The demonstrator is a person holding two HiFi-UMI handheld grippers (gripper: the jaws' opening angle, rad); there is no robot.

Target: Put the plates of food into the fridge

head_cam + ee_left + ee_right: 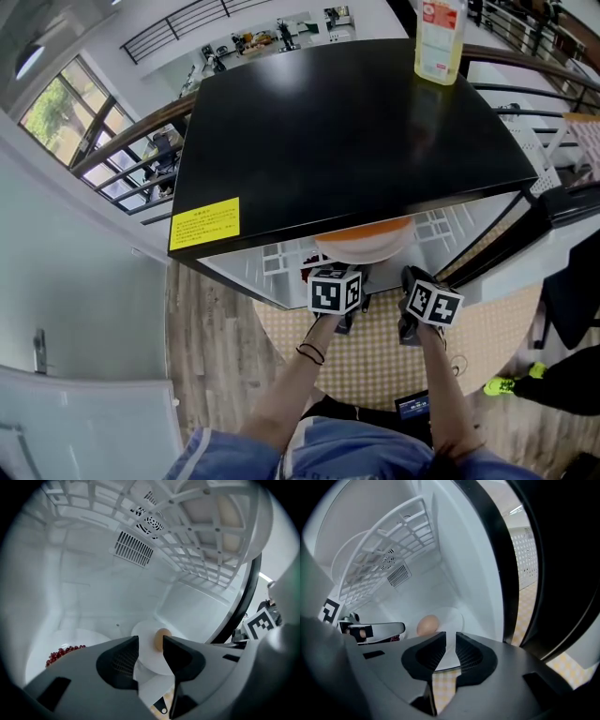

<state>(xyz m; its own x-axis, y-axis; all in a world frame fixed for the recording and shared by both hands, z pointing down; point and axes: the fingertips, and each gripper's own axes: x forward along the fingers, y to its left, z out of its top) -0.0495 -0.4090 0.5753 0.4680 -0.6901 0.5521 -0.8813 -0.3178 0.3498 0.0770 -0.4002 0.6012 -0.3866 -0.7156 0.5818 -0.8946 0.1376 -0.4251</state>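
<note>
fridge [347, 131]: black top fills the upper middle of the head view; door open, white inside showing under the front edge.
plate [146, 637]: white, flat on the fridge's bottom, lower centre of the left gripper view; brown rounded piece [162, 638] of food on it.
left gripper [151, 641]: jaws wide apart; near rim of the plate shows in the gap, pads not pressing on it.
right gripper [450, 637]: jaws narrow, a thin gap between them, nothing clamped; the same plate lies just beyond the tips, centre of its view.
second plate [89, 637]: lower left of the left gripper view, beside the first; red berries [63, 654] on it.
wire shelf [201, 541]: white, upper right of that view, above both plates.
third plate [361, 251]: on the shelf, centre of the head view, orange food on top.
bottle [439, 42]: upright on the fridge top, upper right.
yellow label [204, 223]: on the fridge top, left.
mat [375, 356]: checked, on the floor below both grippers.
</note>
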